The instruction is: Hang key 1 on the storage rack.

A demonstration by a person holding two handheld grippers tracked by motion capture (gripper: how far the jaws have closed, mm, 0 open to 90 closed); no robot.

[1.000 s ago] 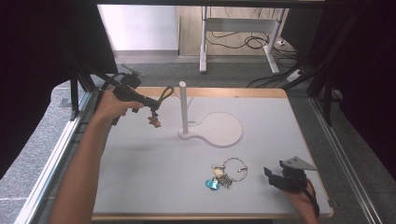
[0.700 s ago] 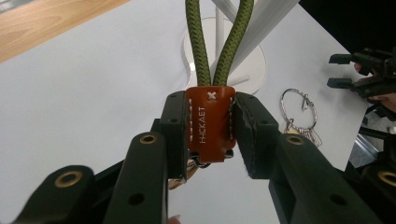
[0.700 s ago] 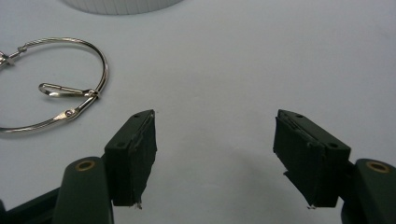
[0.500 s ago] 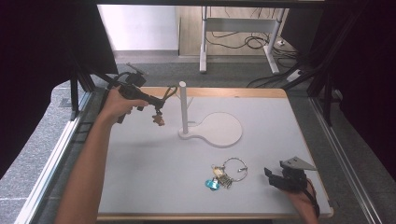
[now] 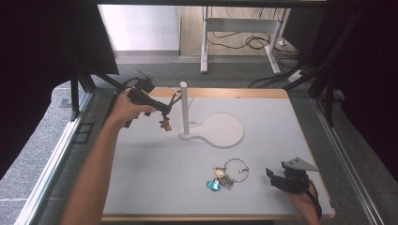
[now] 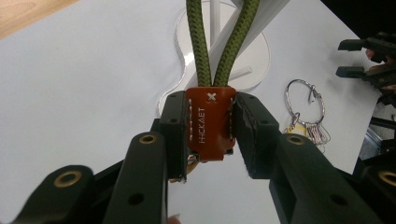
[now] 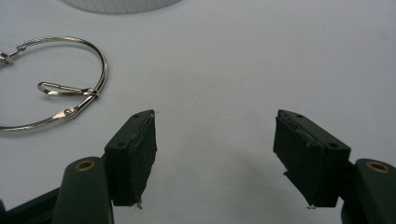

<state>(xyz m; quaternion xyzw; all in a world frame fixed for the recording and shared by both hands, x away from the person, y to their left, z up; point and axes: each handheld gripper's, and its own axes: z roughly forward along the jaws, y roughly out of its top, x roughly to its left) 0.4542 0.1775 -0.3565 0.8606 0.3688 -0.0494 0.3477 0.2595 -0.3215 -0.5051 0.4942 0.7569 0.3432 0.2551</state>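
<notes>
I hold my left gripper (image 6: 211,135) clamped on the leather-tabbed cord keychain (image 6: 209,123) beside the post (image 5: 184,108); my right gripper (image 7: 224,161) rests wide, empty.

Table (image 5: 155,187): pale grey-white top, light wooden edge showing along the far and near sides. On it, past the middle, a white stand (image 5: 213,130): flat rounded base with an upright post rising at its left end. Nearer the front, right of centre, a bunch of keys (image 5: 226,172) on a large metal ring, with a small blue tag, lying flat, well apart from the stand.
</notes>
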